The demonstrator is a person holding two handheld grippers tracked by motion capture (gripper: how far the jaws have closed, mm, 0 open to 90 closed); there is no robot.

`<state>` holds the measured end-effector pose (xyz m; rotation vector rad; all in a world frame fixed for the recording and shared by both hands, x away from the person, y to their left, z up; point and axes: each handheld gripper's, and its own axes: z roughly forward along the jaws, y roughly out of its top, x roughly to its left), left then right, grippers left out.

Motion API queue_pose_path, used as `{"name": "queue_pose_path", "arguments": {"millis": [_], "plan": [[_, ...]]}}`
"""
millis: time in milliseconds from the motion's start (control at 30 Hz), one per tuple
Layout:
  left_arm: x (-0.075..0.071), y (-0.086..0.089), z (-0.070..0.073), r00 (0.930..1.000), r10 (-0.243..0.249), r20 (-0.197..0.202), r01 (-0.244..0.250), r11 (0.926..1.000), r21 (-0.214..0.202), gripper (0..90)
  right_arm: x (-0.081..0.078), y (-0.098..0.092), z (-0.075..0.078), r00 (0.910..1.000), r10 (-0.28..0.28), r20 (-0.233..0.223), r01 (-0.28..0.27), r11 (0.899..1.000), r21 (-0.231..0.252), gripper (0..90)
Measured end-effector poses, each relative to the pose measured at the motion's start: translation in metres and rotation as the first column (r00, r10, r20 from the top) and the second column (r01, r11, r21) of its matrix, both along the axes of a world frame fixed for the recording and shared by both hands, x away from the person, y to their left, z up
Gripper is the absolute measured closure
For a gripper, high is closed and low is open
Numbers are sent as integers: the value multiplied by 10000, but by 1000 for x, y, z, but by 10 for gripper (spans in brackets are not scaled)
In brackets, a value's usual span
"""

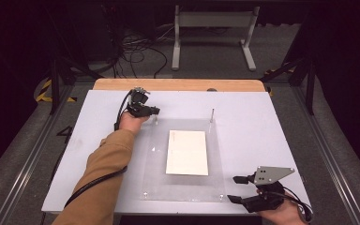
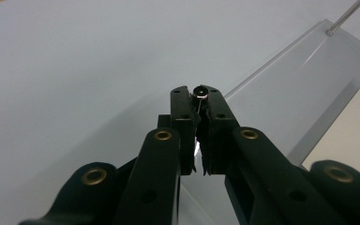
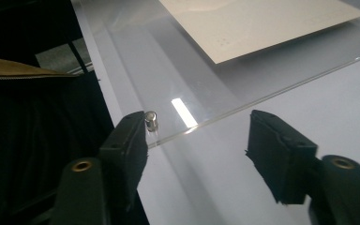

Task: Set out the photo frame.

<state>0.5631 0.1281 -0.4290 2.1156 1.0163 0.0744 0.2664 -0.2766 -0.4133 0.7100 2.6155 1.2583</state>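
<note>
Clear sheet could be shifting on the desk point(image 1: 262, 122) while the corner pins are being worked

The acrylic sheet point(image 1: 150, 183) is lying flat mid-desk over the cream paper point(image 1: 187, 152). The left tool point(image 1: 153, 111) is clamping together on a thin pin point(image 2: 199, 93) at the far left corner; tugging it sideways risks bending it or skewing the sheet. The right tool point(image 3: 197, 140), jaws apart, is straddling the near right corner beside a stud point(image 3: 150, 120), which a careless nudge could be knocking loose
</note>
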Motion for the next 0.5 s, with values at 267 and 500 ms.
{"name": "queue_pose_path", "arguments": {"millis": [267,500], "plan": [[3,-1,1,9997,17,-260,-18,10000,-19,855,3,9,-3,9925,-12,1220,92,9978,-651,173],[2,-2,2,9997,-19,-226,22,9999,127,854,8,8,-13,9861,359,1621,-176,9934,-1130,114]]}}
